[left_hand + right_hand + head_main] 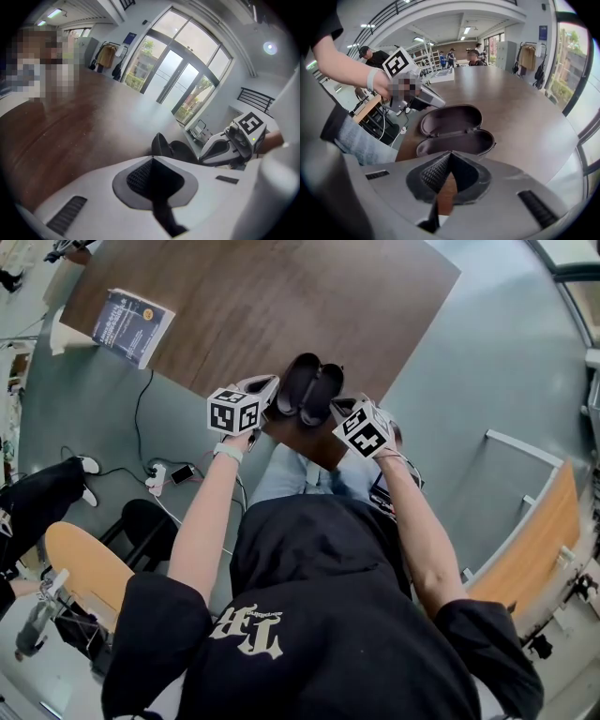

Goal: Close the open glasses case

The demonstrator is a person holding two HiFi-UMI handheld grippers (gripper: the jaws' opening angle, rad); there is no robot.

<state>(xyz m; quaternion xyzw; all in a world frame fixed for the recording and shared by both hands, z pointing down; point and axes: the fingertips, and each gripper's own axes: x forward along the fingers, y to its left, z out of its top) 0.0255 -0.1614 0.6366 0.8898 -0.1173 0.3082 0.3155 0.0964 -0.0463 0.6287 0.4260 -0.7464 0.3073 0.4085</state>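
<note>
glasses case [309, 388] lies open at the desk [281, 296] corner, just between left claw [269, 382] and right claw [343, 407], both pinched together, holding nothing.

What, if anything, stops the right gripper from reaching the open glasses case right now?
Likely nothing, so yes: the glasses case lies open just ahead of the right gripper, jaws shut, with only bare table between.
</note>
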